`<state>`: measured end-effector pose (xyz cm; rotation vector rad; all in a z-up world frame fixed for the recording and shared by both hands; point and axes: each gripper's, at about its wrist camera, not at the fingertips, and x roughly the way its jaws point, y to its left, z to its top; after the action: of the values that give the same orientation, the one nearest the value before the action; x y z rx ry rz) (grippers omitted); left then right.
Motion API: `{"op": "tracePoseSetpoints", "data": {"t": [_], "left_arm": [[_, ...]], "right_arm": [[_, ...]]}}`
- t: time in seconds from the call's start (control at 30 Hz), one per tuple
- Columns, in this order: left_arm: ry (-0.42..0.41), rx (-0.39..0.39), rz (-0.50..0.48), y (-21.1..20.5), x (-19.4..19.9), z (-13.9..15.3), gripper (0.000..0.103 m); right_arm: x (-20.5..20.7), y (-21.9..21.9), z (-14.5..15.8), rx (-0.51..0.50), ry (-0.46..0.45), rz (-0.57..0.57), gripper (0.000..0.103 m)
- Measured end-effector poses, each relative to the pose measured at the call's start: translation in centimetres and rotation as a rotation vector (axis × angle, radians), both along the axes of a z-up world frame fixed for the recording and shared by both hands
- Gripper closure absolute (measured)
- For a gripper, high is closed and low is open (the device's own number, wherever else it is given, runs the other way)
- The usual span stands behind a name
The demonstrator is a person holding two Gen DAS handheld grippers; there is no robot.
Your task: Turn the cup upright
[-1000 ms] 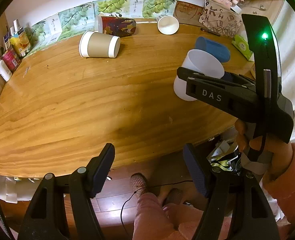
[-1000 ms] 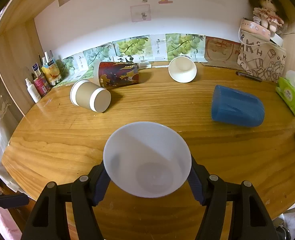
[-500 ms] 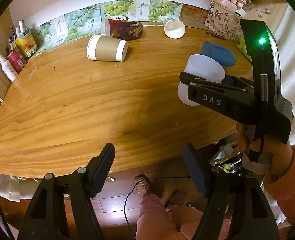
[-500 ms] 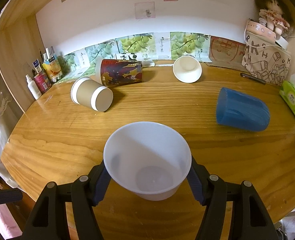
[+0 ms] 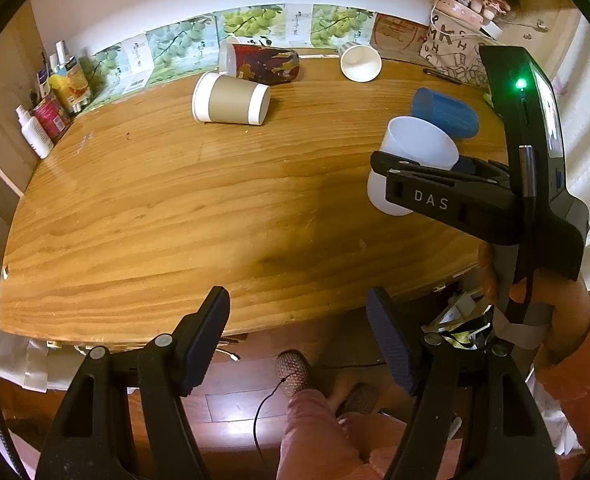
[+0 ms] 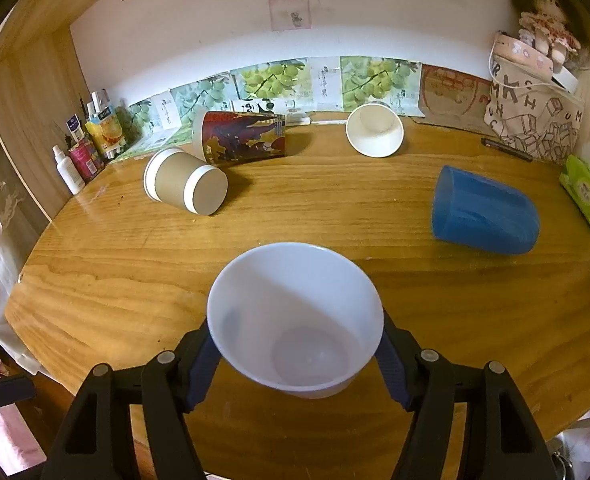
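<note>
My right gripper (image 6: 295,354) is shut on a white plastic cup (image 6: 295,316), its mouth tilted up and towards the camera, held just above the wooden table (image 6: 115,264). The left wrist view shows the same cup (image 5: 413,160) nearly upright in the right gripper (image 5: 447,196) over the table's right side. My left gripper (image 5: 299,336) is open and empty, off the table's near edge above the floor.
On the table lie a blue cup (image 6: 485,212), a brown paper cup (image 6: 185,188), a red patterned cup (image 6: 241,138) and a small white paper cup (image 6: 375,130), all on their sides. Bottles (image 6: 79,156) stand far left; a printed bag (image 6: 535,120) and tissue pack (image 6: 589,196) at right.
The right gripper has turned the white cup from lying mouth-forward towards upright, so its wall and base now show. The left gripper has pulled back a little from the table.
</note>
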<state>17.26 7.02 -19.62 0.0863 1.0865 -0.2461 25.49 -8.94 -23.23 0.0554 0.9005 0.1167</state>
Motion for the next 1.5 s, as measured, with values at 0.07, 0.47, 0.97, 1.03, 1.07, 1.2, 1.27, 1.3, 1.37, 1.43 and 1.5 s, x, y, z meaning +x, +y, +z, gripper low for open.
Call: {"op": "tracePoseSetpoints", "data": {"t": [0.07,0.47,0.97,1.03,1.07,1.2,1.27,1.3,1.37,1.43,1.5], "left_arm": [[0.001,-0.002,0.011,0.0,-0.2,0.1,0.028],[0.055,-0.014,0.108,-0.4,-1.8,0.1,0.028],[-0.004,0.044,0.112,-4.2,-5.7,4.6,0.028],[-0.023,0.054,0.102,-4.8,-6.3,5.5,0.028],[-0.036,0.059,0.099,-5.2,-6.7,6.1,0.028],[-0.039,0.042,0.096,-5.9,-7.6,7.8,0.028],[-0.049,0.01,0.094,-6.1,-8.1,8.9,0.028],[-0.06,0.007,0.097,-6.3,-8.4,9.3,0.028],[-0.092,0.003,0.096,-6.8,-9.1,10.4,0.028],[-0.13,0.002,0.087,-7.4,-9.9,11.3,0.023],[-0.157,0.004,0.085,-7.9,-10.5,12.0,0.019]], "right_arm": [[-0.2,-0.1,0.1,-0.002,0.002,-0.004,0.025],[-3.4,-1.5,2.0,-0.084,0.076,-0.026,0.02],[-12.3,-5.9,9.5,-0.061,0.158,-0.092,0.018],[-13.5,-6.3,10.4,-0.062,0.164,-0.089,0.018],[-13.9,-6.5,10.8,-0.058,0.165,-0.088,0.018],[-16.3,-7.3,12.4,-0.034,0.167,-0.097,0.018],[-17.5,-7.7,13.3,-0.034,0.166,-0.101,0.018],[-18.0,-7.8,13.6,-0.033,0.163,-0.101,0.018],[-19.1,-7.9,14.5,-0.03,0.144,-0.095,0.018],[-20.0,-7.9,15.2,-0.028,0.114,-0.083,0.018],[-20.8,-7.9,15.7,-0.03,0.093,-0.076,0.018]]}}
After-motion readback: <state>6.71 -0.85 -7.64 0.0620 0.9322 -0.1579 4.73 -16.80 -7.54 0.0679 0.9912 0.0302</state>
